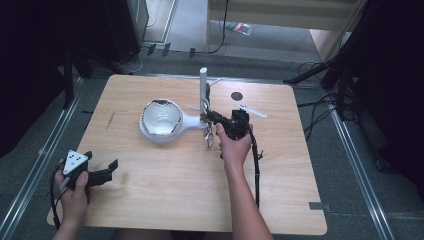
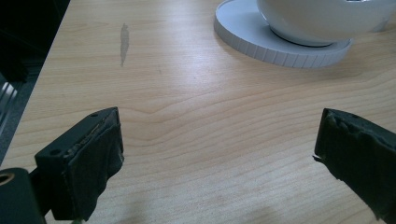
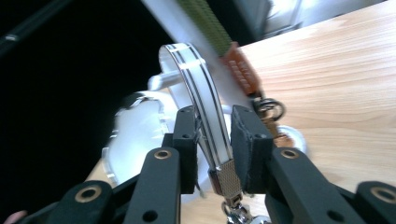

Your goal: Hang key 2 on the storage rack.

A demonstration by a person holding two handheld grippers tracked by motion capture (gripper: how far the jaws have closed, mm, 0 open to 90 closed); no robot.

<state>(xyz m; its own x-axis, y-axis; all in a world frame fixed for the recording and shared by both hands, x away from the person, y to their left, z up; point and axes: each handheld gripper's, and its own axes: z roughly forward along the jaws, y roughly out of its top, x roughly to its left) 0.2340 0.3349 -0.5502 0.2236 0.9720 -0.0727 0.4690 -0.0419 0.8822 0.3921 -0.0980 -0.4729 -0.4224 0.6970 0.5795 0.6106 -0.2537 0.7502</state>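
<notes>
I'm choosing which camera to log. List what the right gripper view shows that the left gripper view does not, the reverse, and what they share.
Right gripper view alone: the right gripper shut on a silver bracelet, a small ring beside it.

Left gripper view alone: the left gripper open over bare wood, a grey smear and the white stand's round base.

Shared: the wooden table.

Bare table [image 1: 165,190] lies open ahead of the left tool [image 1: 102,172] — the white bowl stand [image 1: 162,122] blocks mid-table.
</notes>
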